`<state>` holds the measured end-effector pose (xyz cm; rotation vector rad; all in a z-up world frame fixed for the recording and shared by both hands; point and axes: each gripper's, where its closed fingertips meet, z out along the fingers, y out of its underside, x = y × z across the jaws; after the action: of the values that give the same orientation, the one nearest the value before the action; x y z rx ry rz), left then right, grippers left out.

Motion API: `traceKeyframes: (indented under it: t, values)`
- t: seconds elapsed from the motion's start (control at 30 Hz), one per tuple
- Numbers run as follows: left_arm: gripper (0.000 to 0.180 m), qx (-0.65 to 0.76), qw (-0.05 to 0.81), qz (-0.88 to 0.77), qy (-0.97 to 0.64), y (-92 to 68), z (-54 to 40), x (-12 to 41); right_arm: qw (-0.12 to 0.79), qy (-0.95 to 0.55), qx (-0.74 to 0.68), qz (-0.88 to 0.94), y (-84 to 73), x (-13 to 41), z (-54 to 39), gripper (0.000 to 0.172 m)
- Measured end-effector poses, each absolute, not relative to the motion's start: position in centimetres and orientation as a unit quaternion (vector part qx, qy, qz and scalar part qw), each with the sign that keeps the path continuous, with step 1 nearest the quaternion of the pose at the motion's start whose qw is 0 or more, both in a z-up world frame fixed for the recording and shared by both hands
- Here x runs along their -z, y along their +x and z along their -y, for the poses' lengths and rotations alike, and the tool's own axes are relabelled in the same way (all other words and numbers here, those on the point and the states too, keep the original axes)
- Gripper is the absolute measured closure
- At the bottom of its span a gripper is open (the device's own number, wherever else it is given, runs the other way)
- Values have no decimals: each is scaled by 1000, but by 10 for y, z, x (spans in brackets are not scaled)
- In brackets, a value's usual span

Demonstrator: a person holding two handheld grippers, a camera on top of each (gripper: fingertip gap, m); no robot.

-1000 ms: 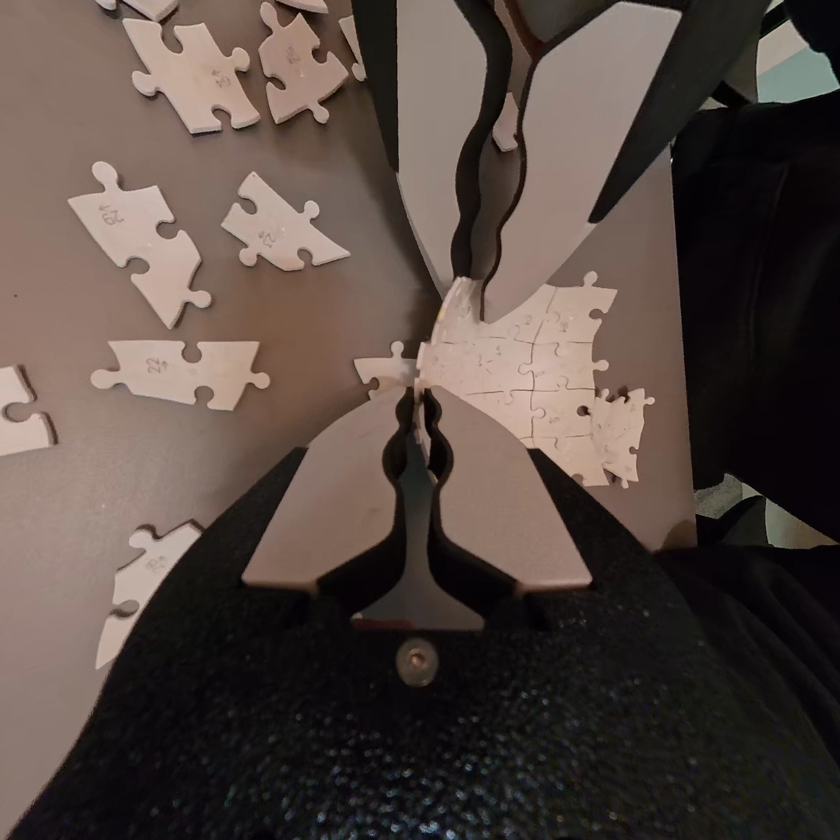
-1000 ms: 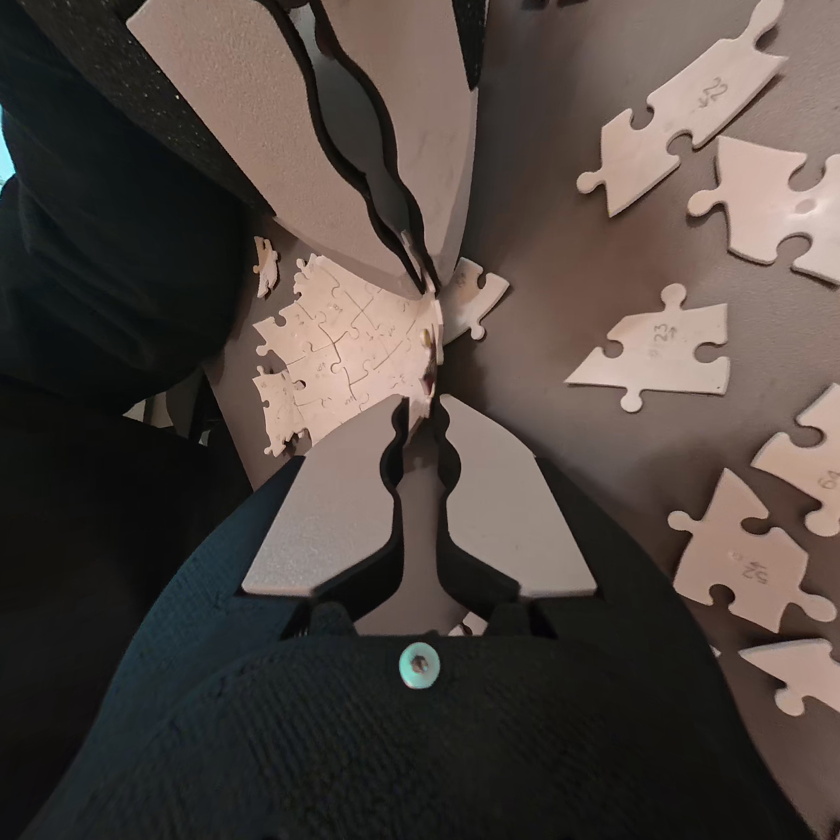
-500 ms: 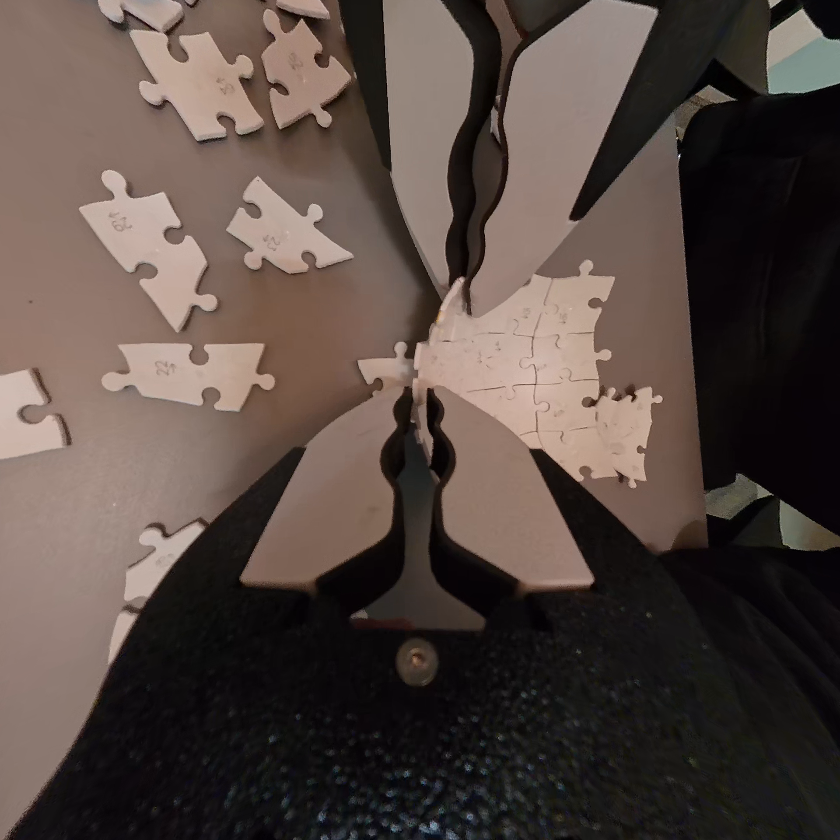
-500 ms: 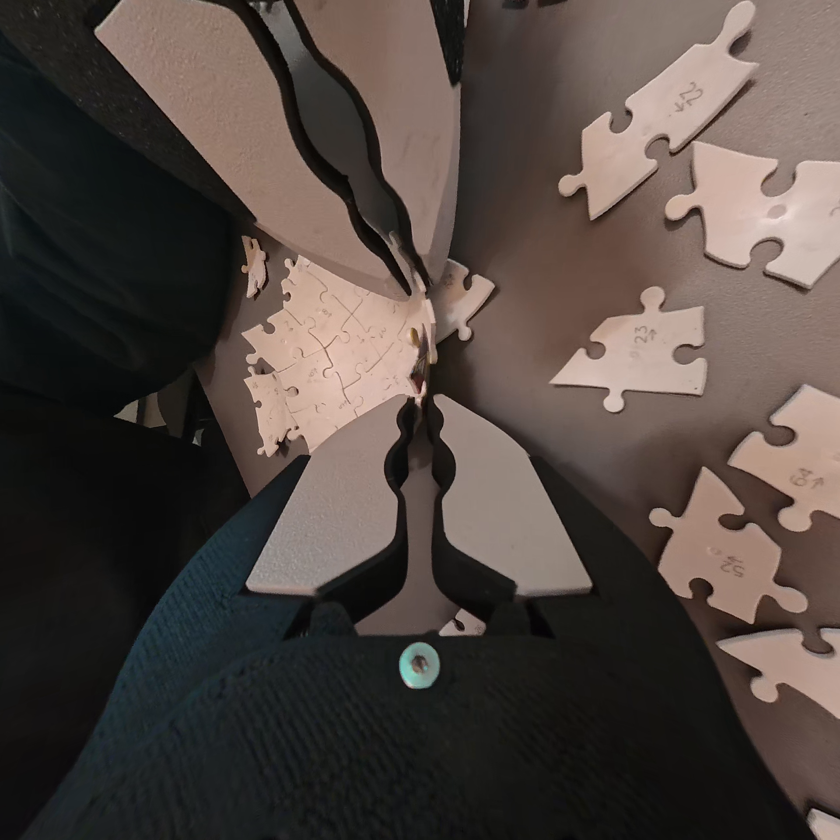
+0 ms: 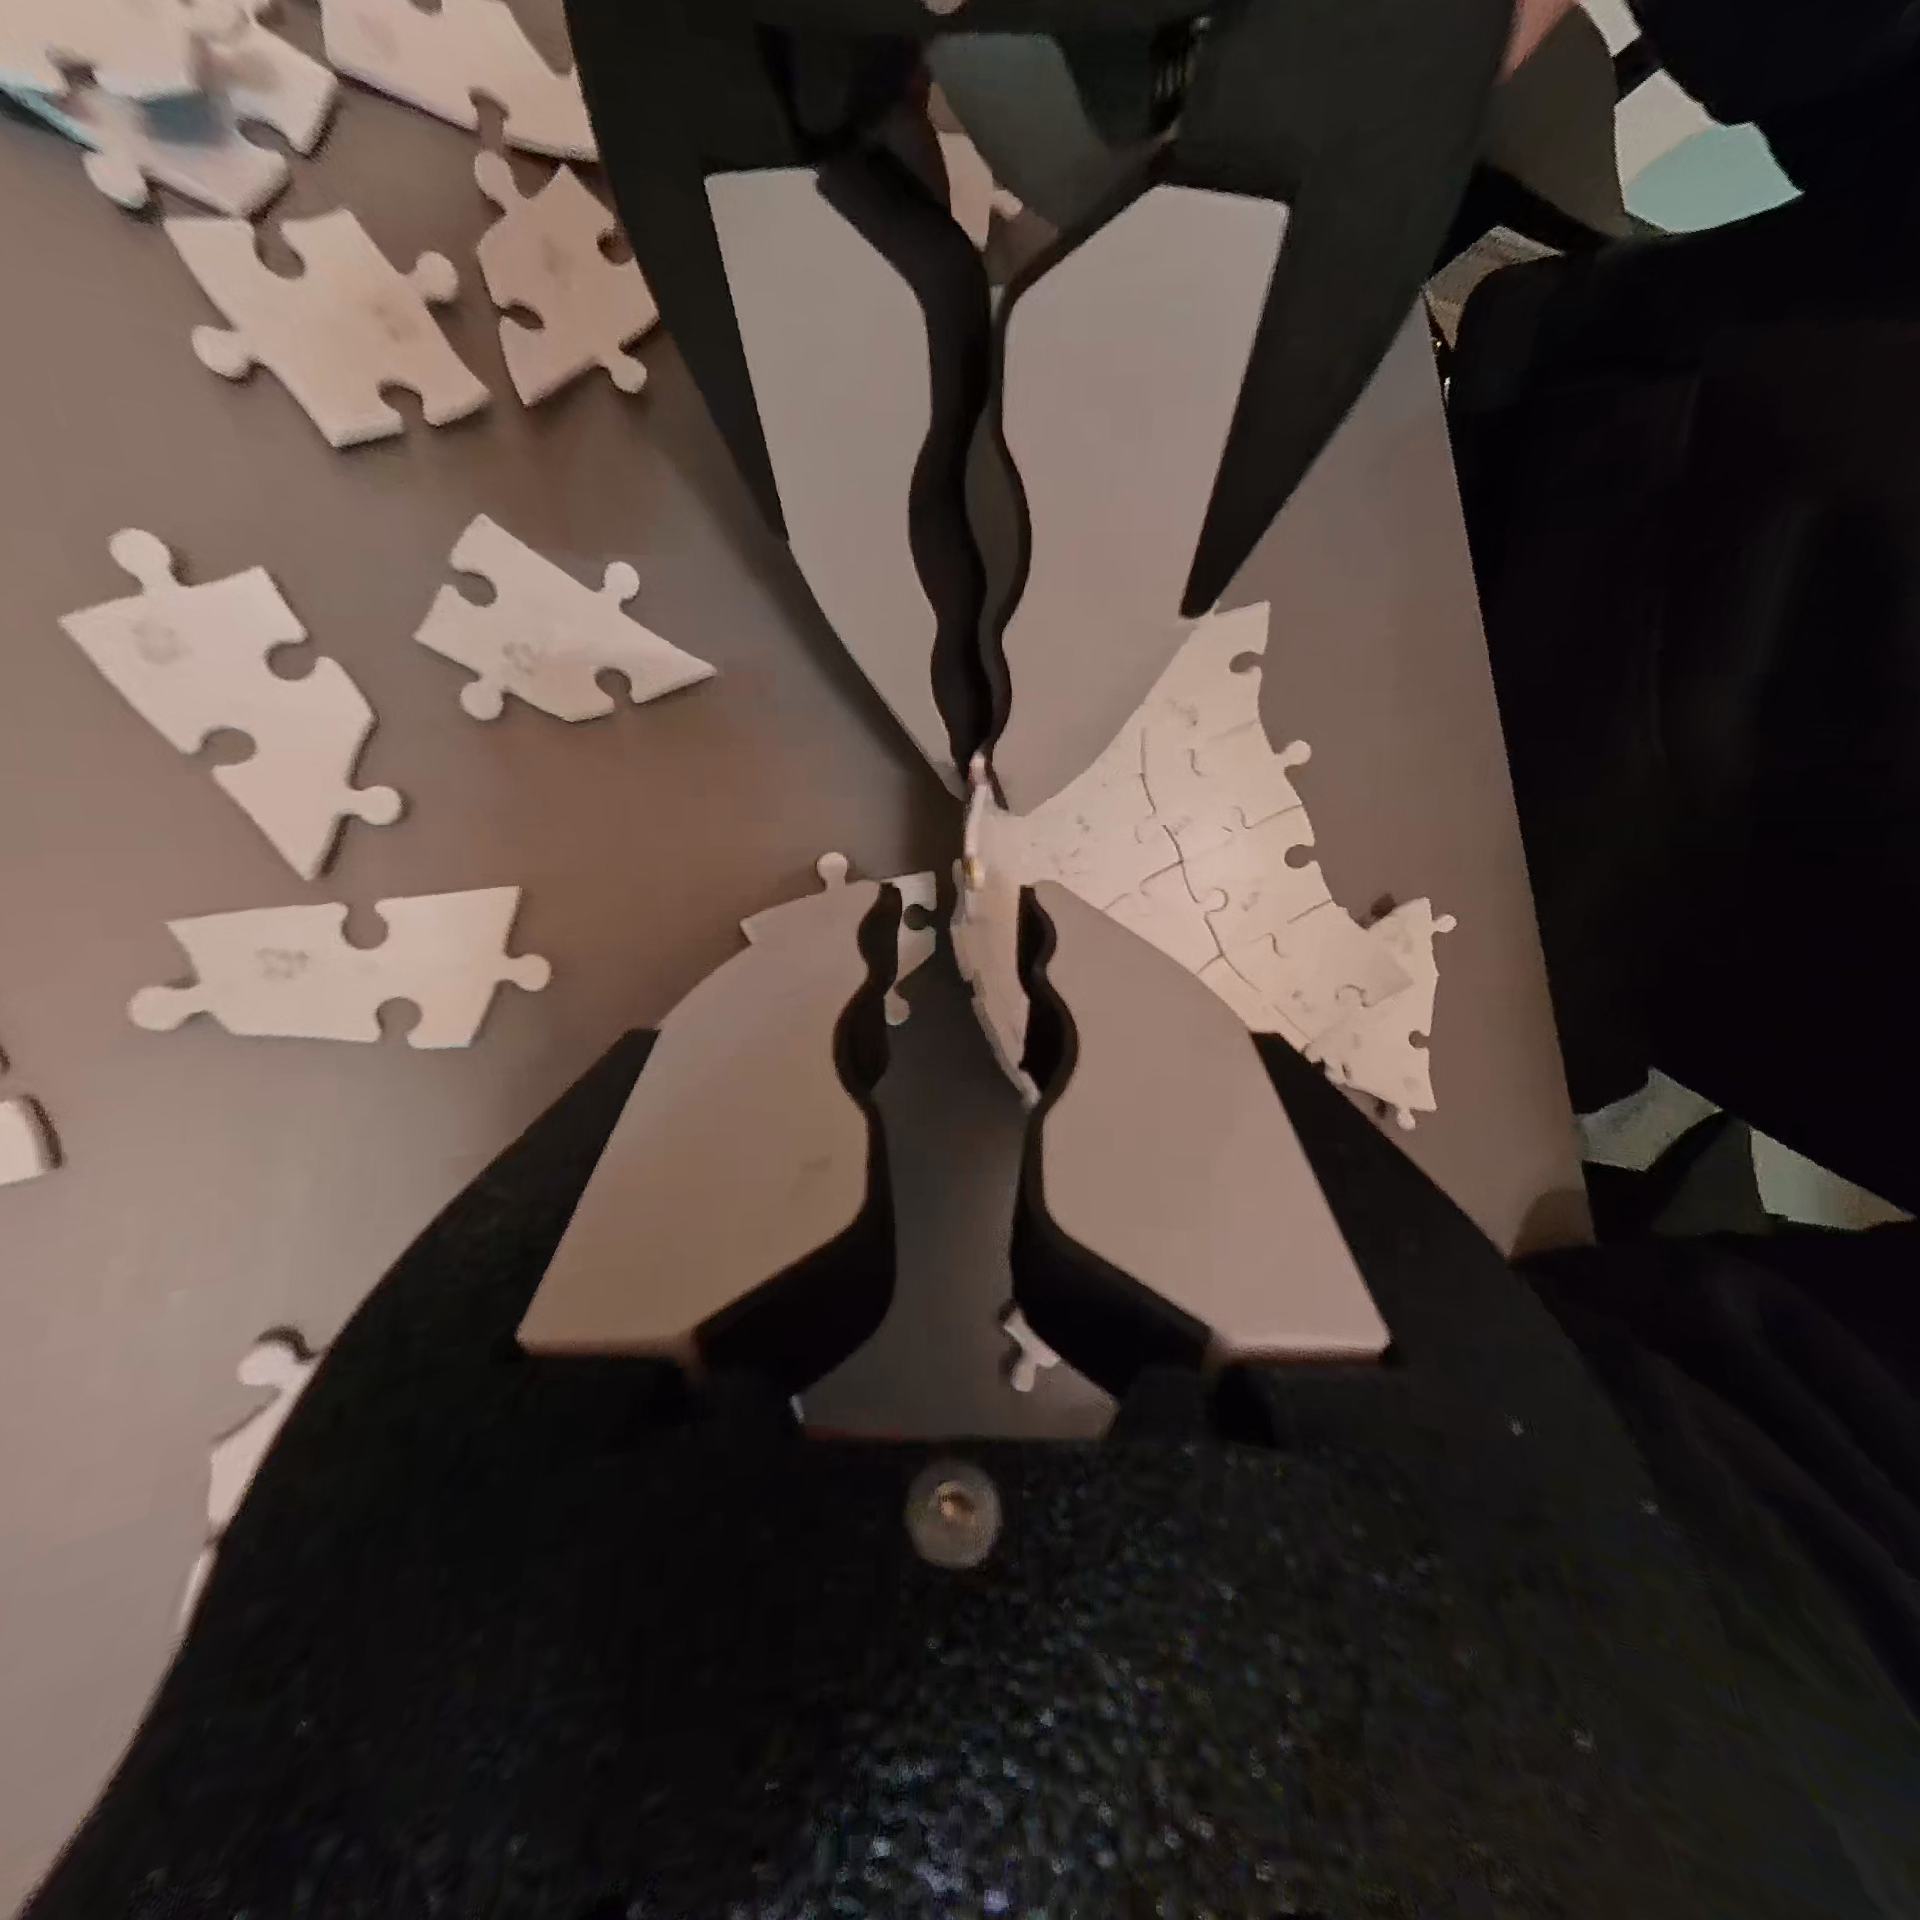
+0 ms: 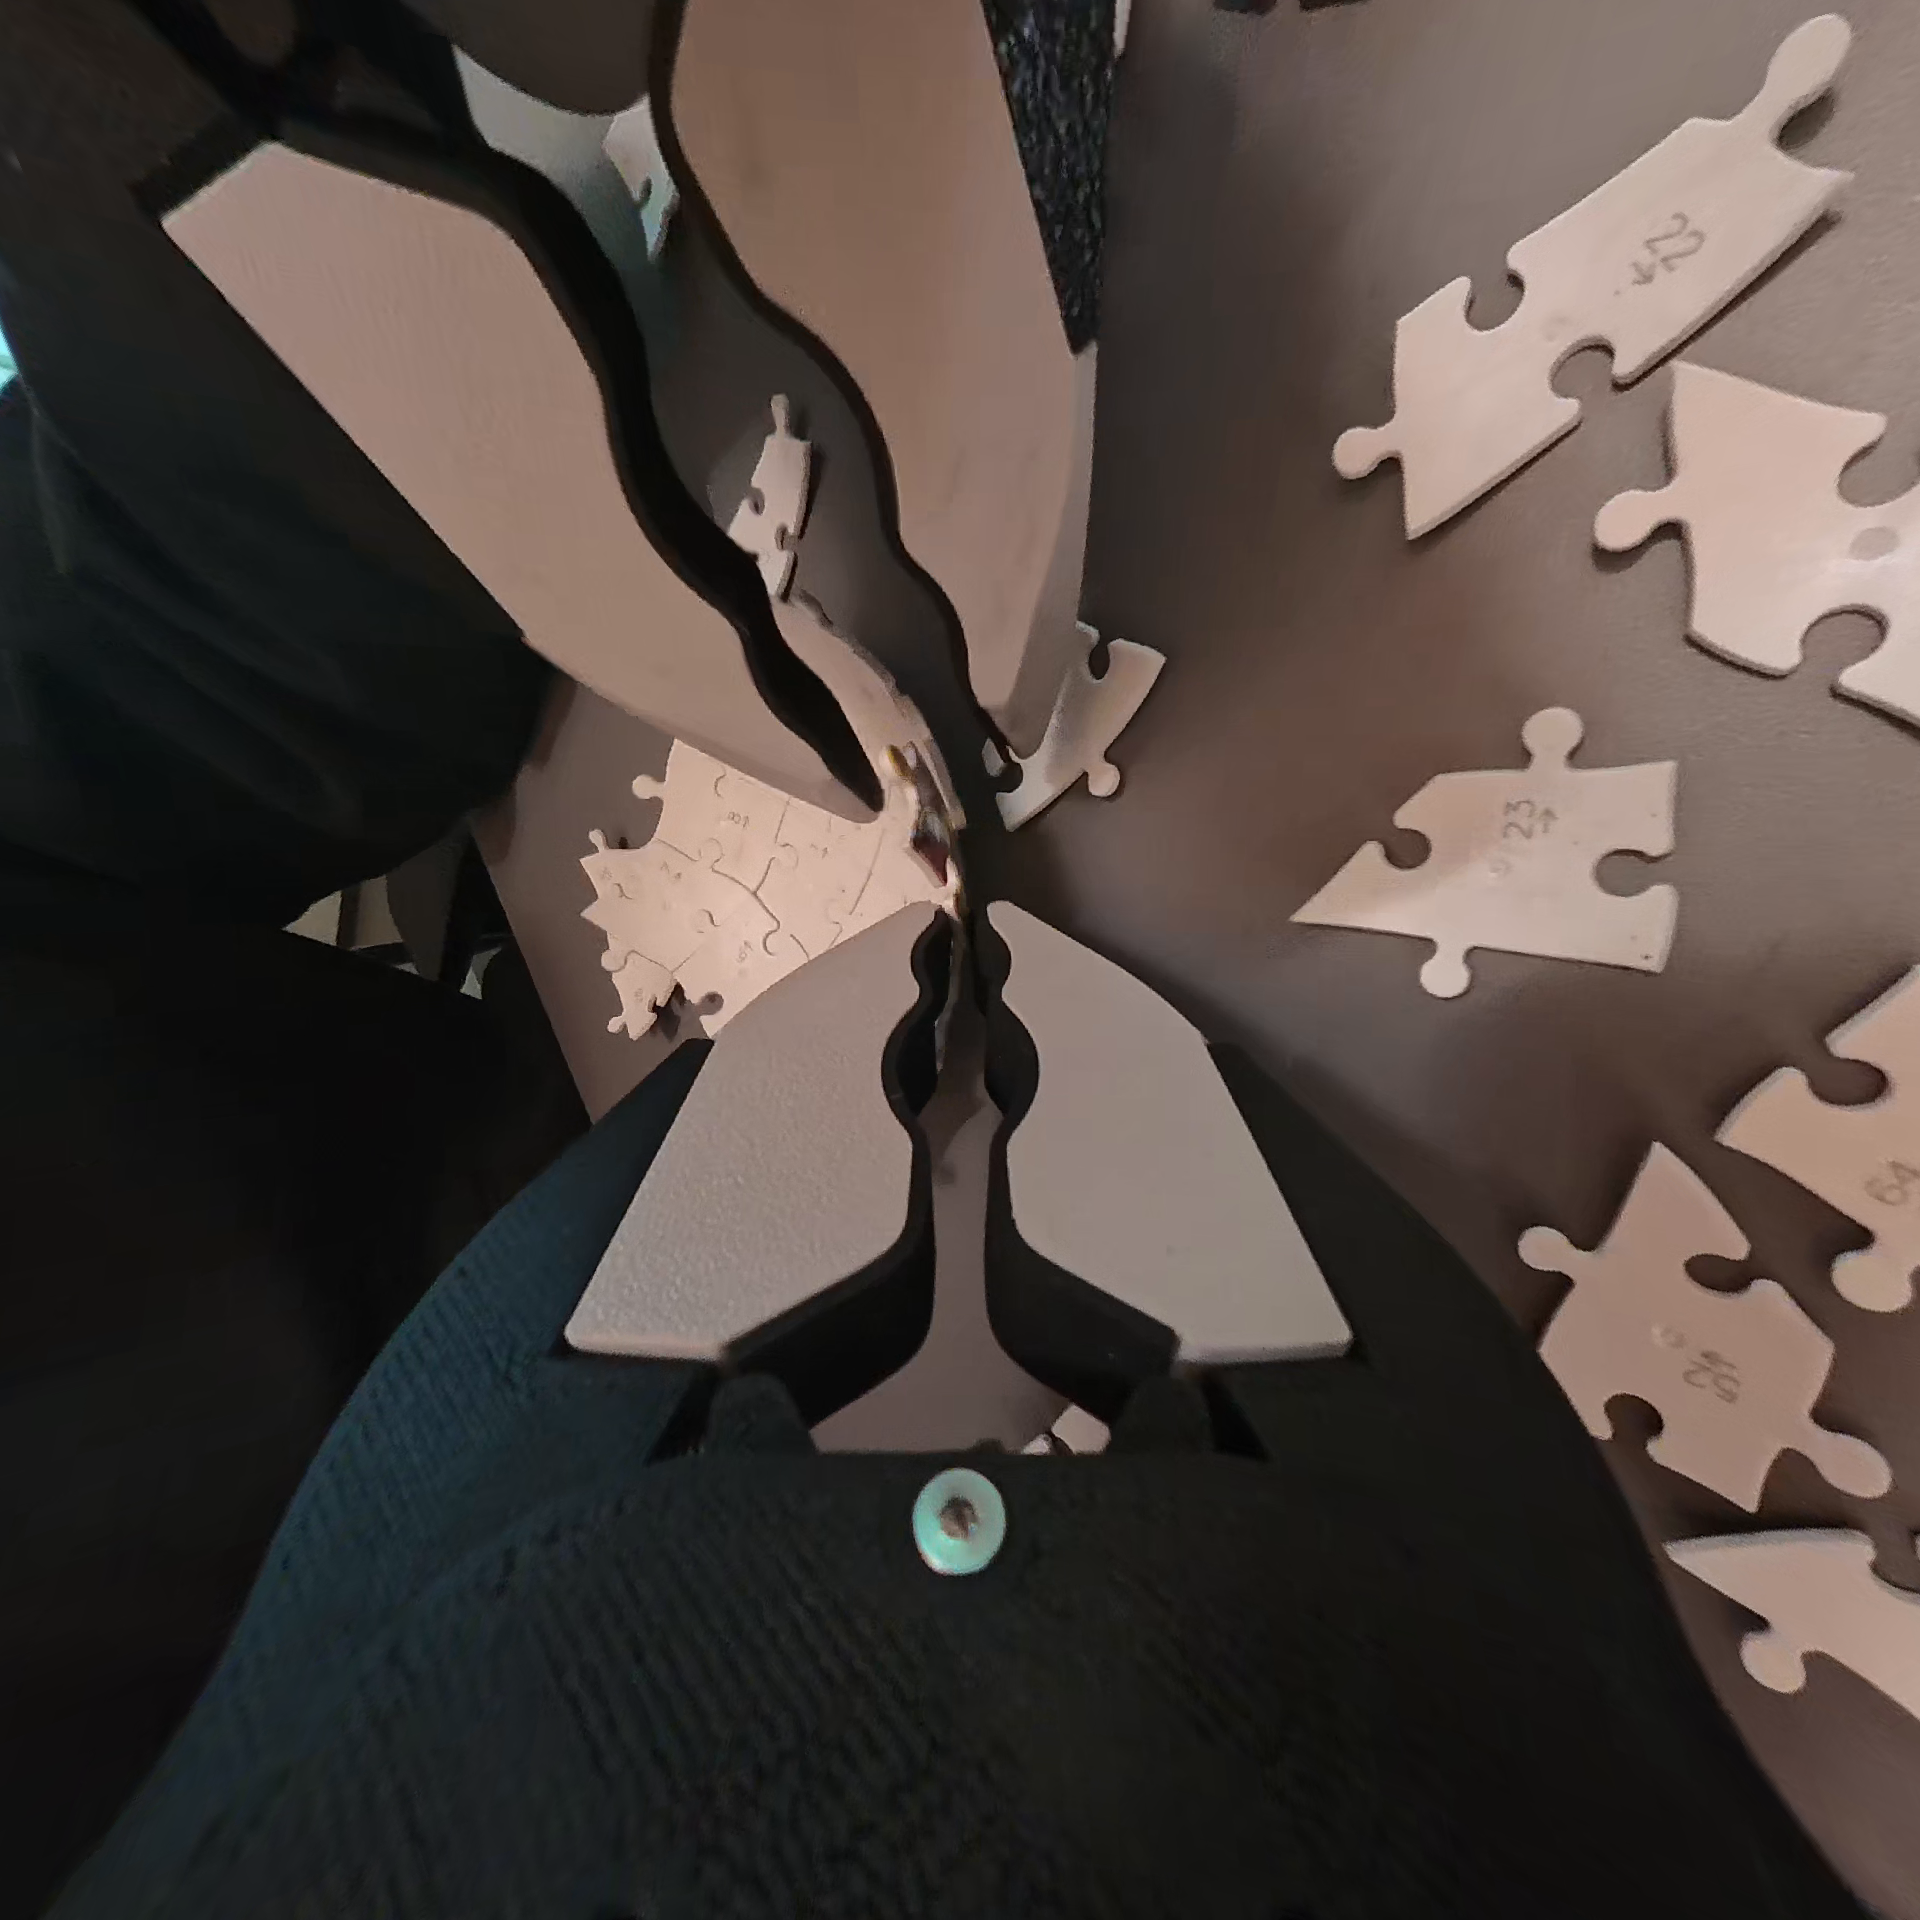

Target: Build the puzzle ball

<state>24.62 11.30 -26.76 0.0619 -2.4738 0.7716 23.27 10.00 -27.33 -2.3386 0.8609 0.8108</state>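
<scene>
The left gripper [image 5: 961, 914] stands with its jaws apart; the raised edge of the joined sheet [image 5: 1226, 862] runs between them, against the right-hand finger [image 5: 1039, 997], clear of the other; a loose piece [image 5: 914, 909] lies on the table [image 5: 623, 790] under the gap. The right gripper [image 6: 964, 925], opposite, is clamped on that same edge, so the sheet tilts up off the table, hanging from one grip. Further off, single pieces [image 6: 1517, 842] lie blank side up; each bears a small handwritten number with an arrow; no brand shows.
</scene>
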Motion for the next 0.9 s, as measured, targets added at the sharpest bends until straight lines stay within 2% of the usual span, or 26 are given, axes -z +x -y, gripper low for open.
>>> traceKeyframes:
  t: [0.3,0.77,0.9]
  values:
    - [176,-237,294,924,64,239,-108,275,258,-863,-296,-320,234,273,-101,168]
    - [177,-268,317,907,71,240,-106,272,258,-867,-283,-318,237,271,-100,168]
    - [176,-286,300,906,88,249,-101,270,265,-866,-264,-331,246,269,-97,168]
